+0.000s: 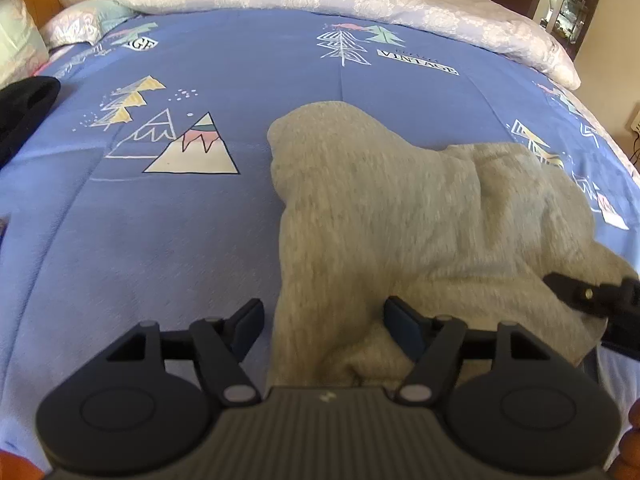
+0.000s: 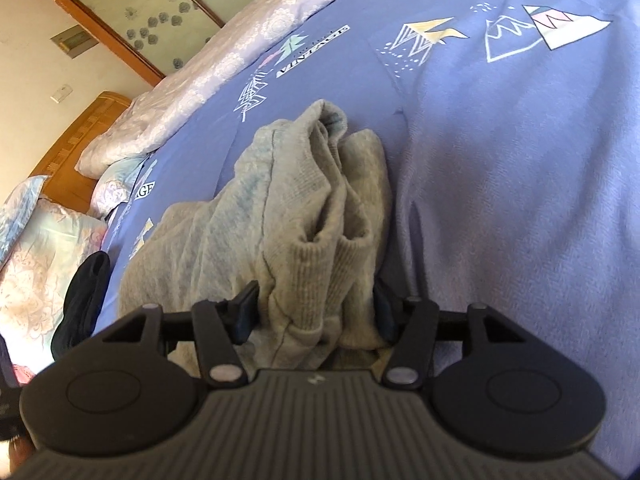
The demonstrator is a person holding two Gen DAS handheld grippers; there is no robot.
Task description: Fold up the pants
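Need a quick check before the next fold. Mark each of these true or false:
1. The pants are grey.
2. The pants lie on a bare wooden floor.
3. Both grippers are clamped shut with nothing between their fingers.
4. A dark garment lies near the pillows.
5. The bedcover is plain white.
1. True: the grey pants lie bunched.
2. False: they lie on a blue bedcover.
3. False: the left gripper and the right gripper both stand open, each with pants fabric between its fingers.
4. True: a black garment lies by the pillows.
5. False: it is blue, printed with triangles, trees and the word VINTAGE.
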